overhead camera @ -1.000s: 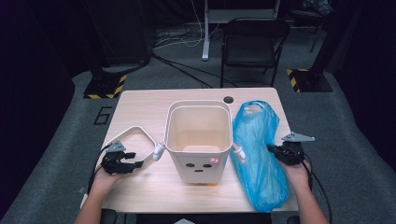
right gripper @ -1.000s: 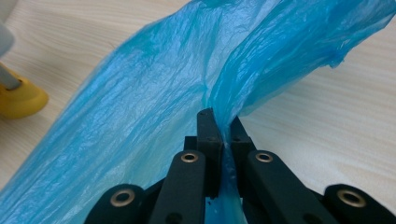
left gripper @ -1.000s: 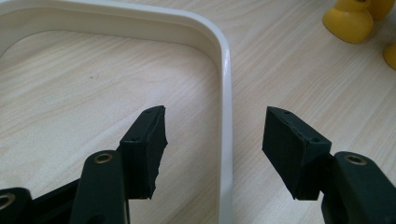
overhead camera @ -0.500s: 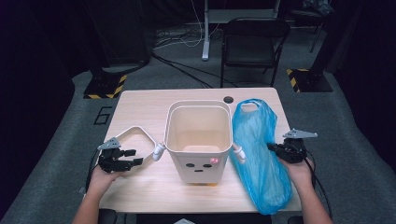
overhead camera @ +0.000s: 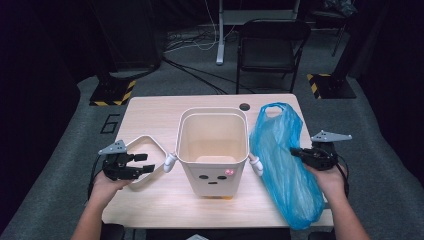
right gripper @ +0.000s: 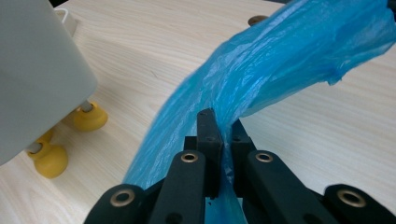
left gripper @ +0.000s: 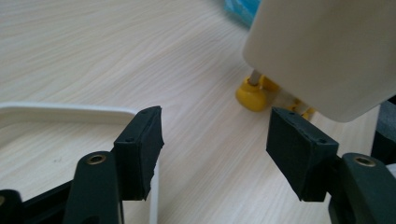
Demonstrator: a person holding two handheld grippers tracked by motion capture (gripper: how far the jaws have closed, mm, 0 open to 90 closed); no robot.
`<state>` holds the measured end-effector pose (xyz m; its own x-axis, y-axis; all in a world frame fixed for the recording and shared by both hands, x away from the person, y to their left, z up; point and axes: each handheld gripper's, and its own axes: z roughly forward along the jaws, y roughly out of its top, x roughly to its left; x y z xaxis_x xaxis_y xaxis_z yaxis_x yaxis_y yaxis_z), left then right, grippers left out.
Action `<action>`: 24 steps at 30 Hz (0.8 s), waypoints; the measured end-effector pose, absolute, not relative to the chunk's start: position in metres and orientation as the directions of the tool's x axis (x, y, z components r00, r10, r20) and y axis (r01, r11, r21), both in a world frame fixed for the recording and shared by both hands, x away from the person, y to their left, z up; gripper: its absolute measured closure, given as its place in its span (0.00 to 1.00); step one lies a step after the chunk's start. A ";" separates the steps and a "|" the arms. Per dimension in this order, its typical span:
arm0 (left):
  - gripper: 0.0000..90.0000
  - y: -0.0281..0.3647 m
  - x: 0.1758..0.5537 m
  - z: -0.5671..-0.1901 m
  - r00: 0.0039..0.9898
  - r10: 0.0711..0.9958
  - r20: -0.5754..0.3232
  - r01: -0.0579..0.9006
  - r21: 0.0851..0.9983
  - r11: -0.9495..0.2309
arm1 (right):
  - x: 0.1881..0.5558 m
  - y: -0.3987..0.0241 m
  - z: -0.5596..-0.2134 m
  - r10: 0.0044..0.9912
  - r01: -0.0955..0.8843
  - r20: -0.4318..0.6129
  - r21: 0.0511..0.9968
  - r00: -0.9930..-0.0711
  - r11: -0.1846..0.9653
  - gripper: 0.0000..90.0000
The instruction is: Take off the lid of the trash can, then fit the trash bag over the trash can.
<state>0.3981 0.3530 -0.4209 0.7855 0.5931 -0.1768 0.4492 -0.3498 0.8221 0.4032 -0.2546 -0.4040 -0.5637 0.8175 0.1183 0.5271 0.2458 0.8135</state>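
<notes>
While your right gripper (right gripper: pixel 219 140) pinches a fold of the blue bag (right gripper: pixel 261 79) tight between its closed jaws, your left gripper (left gripper: pixel 215 149) holds nothing: its jaws have just been opening and stand apart over bare table (left gripper: pixel 93 51).

In the high view your right hand (overhead camera: pixel 327 175) sits at the table's near right, the gripper (overhead camera: pixel 312 156) biting the bag (overhead camera: pixel 280 160) at its right edge. The bag stretches from the table's front edge back toward the far right corner, its handle loop ending just short of a dark round hole (overhead camera: pixel 244 106) in the top.

Your left gripper (overhead camera: pixel 131 167) hovers at the near left, above a white ring (overhead camera: pixel 150 145) that lies flat on the wood; in the left gripper view that ring (left gripper: pixel 65 112) passes under the left jaw.

Between your hands stands the cream bin (overhead camera: pixel 212 150), upright and open, a face on its front and small arms at its sides. It stands on yellow feet (right gripper: pixel 88 116), just beside the bag.

Behind the table are a folding chair (overhead camera: pixel 272 52) and cables on grey floor (overhead camera: pixel 190 65).
</notes>
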 end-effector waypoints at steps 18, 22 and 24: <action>0.36 0.325 0.382 -0.364 0.856 0.510 -0.091 0.347 0.832 -0.433 | 0.387 -0.243 -0.339 0.742 0.436 0.066 0.843 -0.667 0.317 0.98; 0.38 0.325 0.381 -0.355 0.860 0.503 -0.086 0.341 0.830 -0.442 | 0.385 -0.242 -0.332 0.733 0.428 0.057 0.841 -0.678 0.330 0.98; 0.38 0.324 0.381 -0.349 0.861 0.502 -0.083 0.337 0.832 -0.440 | 0.385 -0.242 -0.329 0.729 0.422 0.055 0.844 -0.683 0.332 0.98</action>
<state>0.3810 0.3244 -0.3488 0.8611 0.5016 -0.0832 0.3368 -0.4399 0.8325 0.3849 -0.2416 -0.3292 -0.6826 0.7287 0.0547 0.4221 0.3320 0.8436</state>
